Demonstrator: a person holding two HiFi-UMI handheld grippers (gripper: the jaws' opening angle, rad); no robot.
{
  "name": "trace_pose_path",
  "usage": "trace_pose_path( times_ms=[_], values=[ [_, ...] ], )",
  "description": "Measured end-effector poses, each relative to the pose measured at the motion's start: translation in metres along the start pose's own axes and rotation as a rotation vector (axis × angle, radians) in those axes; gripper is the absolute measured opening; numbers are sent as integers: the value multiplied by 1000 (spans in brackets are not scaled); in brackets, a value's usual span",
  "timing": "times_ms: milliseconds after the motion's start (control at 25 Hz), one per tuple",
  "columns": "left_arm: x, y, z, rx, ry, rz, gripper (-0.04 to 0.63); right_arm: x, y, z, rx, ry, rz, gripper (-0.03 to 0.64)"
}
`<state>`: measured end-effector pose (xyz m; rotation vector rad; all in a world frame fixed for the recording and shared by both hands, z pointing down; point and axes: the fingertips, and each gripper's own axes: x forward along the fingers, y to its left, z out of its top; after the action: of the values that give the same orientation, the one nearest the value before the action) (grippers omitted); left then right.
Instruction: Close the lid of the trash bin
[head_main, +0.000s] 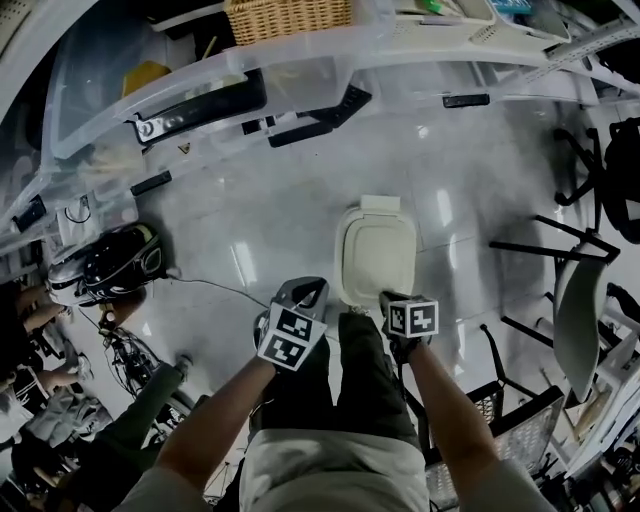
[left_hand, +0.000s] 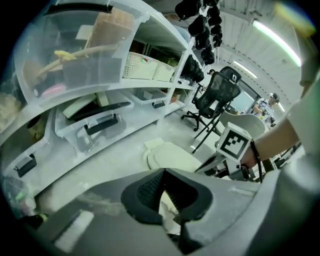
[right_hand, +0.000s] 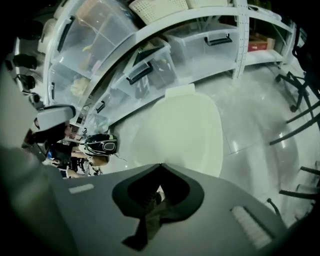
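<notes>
Head view puts the cream plastic trash bin (head_main: 377, 252) at the centre of the frame, standing on the glossy pale floor (head_main: 250, 215) with its rounded lid (head_main: 378, 250) lying flat on top. Just below it, the right gripper (head_main: 390, 300) points at the bin's near edge, and whether it touches cannot be told. The left gripper (head_main: 305, 292) sits lower left of the bin, apart from it. In each gripper view the jaw tips meet with nothing between them. A white shelving rack with clear storage boxes (head_main: 200, 100) arcs across the top, and a black helmet (head_main: 120, 262) lies at the left.
</notes>
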<state>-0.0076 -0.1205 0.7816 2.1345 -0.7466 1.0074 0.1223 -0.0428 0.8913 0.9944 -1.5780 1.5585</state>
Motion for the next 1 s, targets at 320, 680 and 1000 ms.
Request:
trace_pose_path(
  times_ms=[320, 680, 1000],
  values=[
    [21, 4, -33, -30, 44, 3, 2, 59, -37, -16, -76, 53, -77, 3],
    [1, -6, -25, -31, 11, 15, 2, 26, -21, 15, -120, -20, -76, 3],
    [-76, -10, 46, 19, -105, 63, 2, -105, 57, 82, -165, -286, 4, 3]
  ],
)
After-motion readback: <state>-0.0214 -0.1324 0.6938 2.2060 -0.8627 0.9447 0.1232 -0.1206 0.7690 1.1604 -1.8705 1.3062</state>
